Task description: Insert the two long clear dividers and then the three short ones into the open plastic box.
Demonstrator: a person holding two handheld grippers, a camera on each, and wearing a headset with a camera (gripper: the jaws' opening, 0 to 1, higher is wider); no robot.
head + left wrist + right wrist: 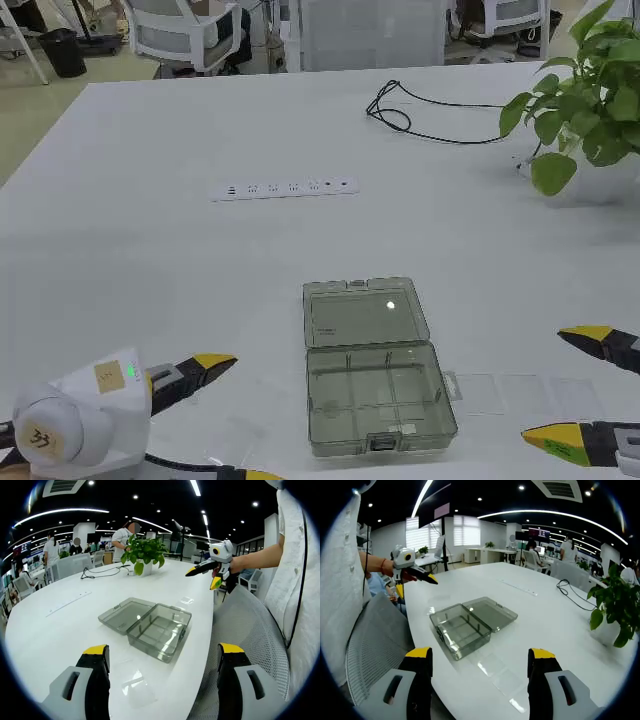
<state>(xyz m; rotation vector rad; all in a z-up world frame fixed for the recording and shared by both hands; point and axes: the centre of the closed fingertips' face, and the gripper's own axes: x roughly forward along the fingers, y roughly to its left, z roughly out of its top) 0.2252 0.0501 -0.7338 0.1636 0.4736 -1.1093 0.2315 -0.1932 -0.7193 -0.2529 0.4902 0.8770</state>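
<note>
White, smooth and faintly glossy, the tabletop (120, 250) is the work surface of an open-plan office. Nearest the camera, on the near-left side of the box, the left gripper (235, 420) has black jaws with yellow tips spread wide apart, holding nothing. Its white moulded body carries a round cap marked "33" and a small tan sticker whose writing is too small to read. On the box's right side, the right gripper (570, 388) also has yellow-tipped jaws released and empty. Between those jaws, just beside the box's base, the clear flat rectangular plastic dividers (505, 392) lie on the table. One more clear flat sheet (134, 682) lies on the box's left side, near the left gripper. The smoky, translucent grey-green plastic box (370, 346) lies open with its hinged lid folded back flat. The lid is glossy and catches a ceiling light. Faint lines cross the base, and whether they are ribs or fitted pieces cannot be told. Beyond the box lies a long white power strip (285, 188). Further still, a black looped cable (420, 115) runs toward a leafy green potted plant (585, 100). Behind the box, past the table's far edge, stand mesh-backed office chairs (185, 35).
</note>
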